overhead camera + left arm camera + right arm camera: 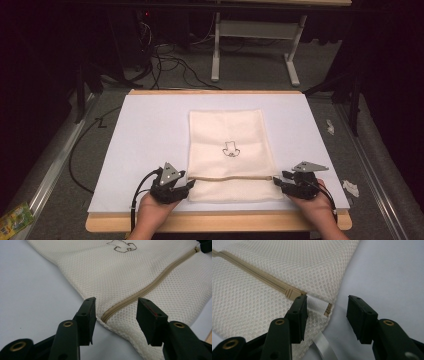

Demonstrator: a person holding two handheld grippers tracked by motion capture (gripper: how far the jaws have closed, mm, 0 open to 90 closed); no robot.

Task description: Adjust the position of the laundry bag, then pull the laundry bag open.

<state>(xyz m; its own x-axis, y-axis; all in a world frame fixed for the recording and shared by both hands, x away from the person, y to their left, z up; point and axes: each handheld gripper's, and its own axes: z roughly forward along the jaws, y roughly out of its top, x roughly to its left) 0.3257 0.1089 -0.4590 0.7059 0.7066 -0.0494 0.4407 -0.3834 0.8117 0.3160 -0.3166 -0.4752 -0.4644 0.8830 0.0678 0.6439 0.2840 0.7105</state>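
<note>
Two handheld black grippers, left gripper [190, 183] and right gripper [276, 180], each topped by a grey three-cornered plate with small dark holes. Black cable [136, 192] looping back from the left one, another along the right hand [315, 204]. Bare forearms, no sleeves in view. Up close, blocky matte-black jaws with flat inner pads [93, 315], small screw holes along the edges, brass-ringed pivot eyelets [67, 323] at the bases, and a reddish trace on one pad [153, 311].

Both forearms are entering from below, each hand gripping its tool from behind. The left gripper [188, 183] is pointing inward, jaws standing apart. The right gripper [276, 180] is facing it, jaws likewise spread, nothing clamped between them.
</note>
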